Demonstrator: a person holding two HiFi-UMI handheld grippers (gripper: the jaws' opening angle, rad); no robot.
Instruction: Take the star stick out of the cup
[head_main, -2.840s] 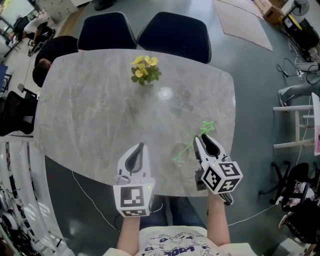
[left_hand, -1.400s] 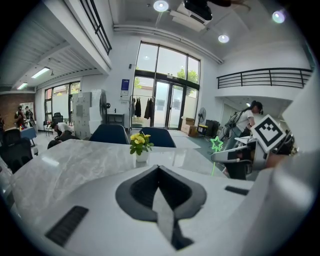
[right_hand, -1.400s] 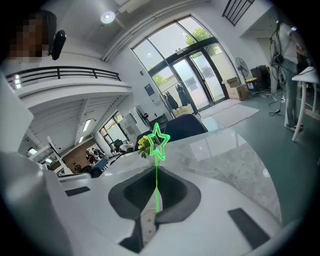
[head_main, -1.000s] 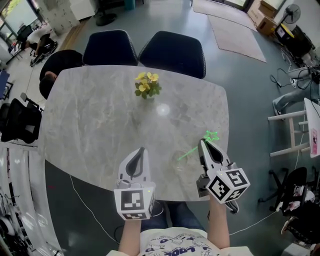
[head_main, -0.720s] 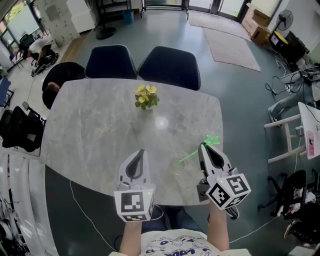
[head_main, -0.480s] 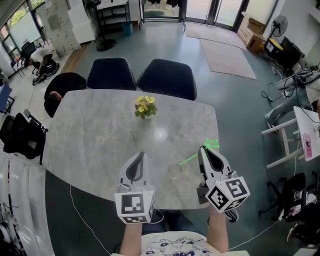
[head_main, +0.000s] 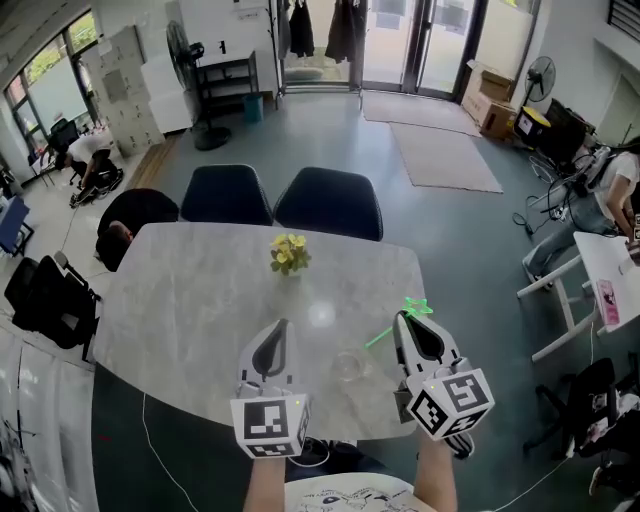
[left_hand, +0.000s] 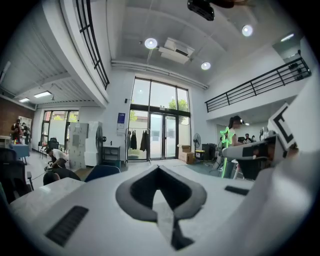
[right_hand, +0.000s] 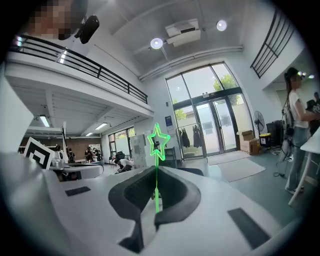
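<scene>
Right gripper (right_hand: 156, 192) here, jaws pinched tight across the thin shaft of the glowing green star stick (right_hand: 157, 170), a little below the star. That leaves the head standing up past my fingertips, where I can watch it. I'm holding it above the near right part of the grey marble table (head_main: 180, 300). The shaft's tail slants down toward the small clear glass cup (head_main: 348, 366) and looks clear of its rim, so I'd call the pull-out done, or all but done. My left gripper (head_main: 281, 325) hovers alongside, jaws pressed together on nothing, parked out of the way yet near enough to steady the cup. The yellow flower bunch (head_main: 288, 253) sits well apart.
</scene>
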